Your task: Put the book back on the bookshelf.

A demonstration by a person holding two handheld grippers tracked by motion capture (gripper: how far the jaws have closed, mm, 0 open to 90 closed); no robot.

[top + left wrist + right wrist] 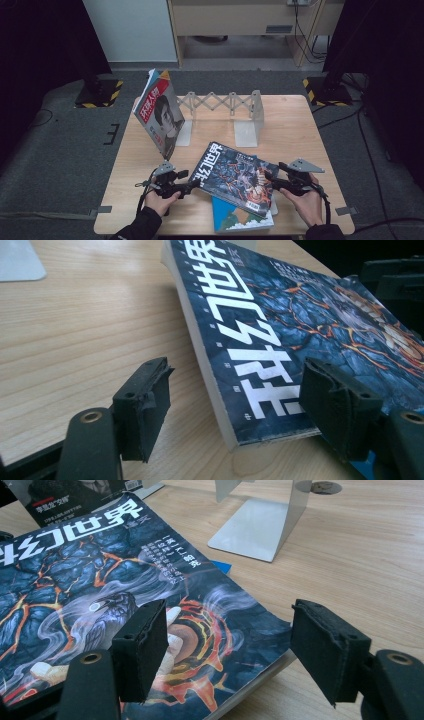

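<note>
The left gripper [192, 187] is seen with its jaws parted astride the near spine corner of the blue magazine [234, 177]; no pad presses on it. The right gripper [274, 182] is likewise unclenched at the magazine's opposite edge, one jaw set over the cover and the other off beside it, nothing being grasped.

The magazine is shown as a thick, glossy issue with a dark blue cover veined with orange, lava-like cracks, large white Chinese characters along one edge and a smoky figure with a raven near the other. It is laid askew, face up, on a book with a teal cover [240, 218], which juts out beneath its near corner.

Behind the magazine a metal accordion-style book rack [225, 107] is placed on the wooden table [135, 165]. To the magazine's left rear, a magazine with a portrait cover [161, 115] is leaned upright against that rack.
</note>
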